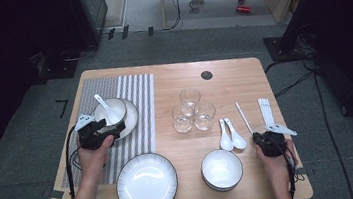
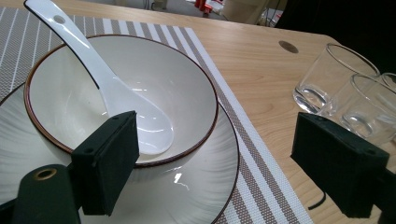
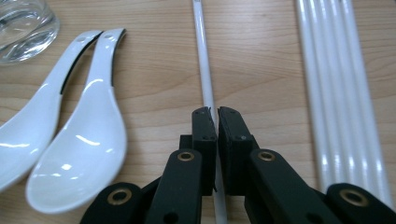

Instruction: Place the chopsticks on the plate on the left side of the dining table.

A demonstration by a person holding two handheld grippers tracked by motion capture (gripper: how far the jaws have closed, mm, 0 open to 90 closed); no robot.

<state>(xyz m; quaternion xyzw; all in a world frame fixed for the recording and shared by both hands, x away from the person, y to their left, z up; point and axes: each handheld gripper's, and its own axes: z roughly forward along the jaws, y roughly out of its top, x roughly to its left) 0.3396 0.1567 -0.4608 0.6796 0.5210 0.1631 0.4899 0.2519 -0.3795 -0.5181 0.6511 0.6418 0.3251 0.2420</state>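
- Chopstick (image 3: 205, 70): a single slim white rod, smooth and glossy, lies flat on the pale wood-grain counter (image 1: 242, 74), just beside the two spoons and apart from the bundle.
- Right hand-held gripper (image 3: 217, 114): its flat black jaws are pressed together, pinching the near part of that chopstick between them.
- Bundle of white chopsticks (image 3: 336, 84): several matching straight rods lie side by side, on the far side of the single chopstick from the spoons.
- Two white ceramic spoons (image 3: 79, 135): rounded, shiny scoops with short curved handles, lying touching, just beside the single chopstick.
- Left hand-held gripper (image 2: 219, 154): its blocky matte jaws stand spread wide, nothing between them, close over the near rim of the striped-mat bowl.
- Bowl (image 2: 187, 79): round, white, brown-rimmed, on a ribbed white plate (image 2: 205, 182) atop a woven striped mat (image 2: 261, 186); a glossy white spoon (image 2: 93, 60) leans inside it.
- Three clear glass tumblers (image 1: 192, 110) stand clustered, between that bowl and the single chopstick.
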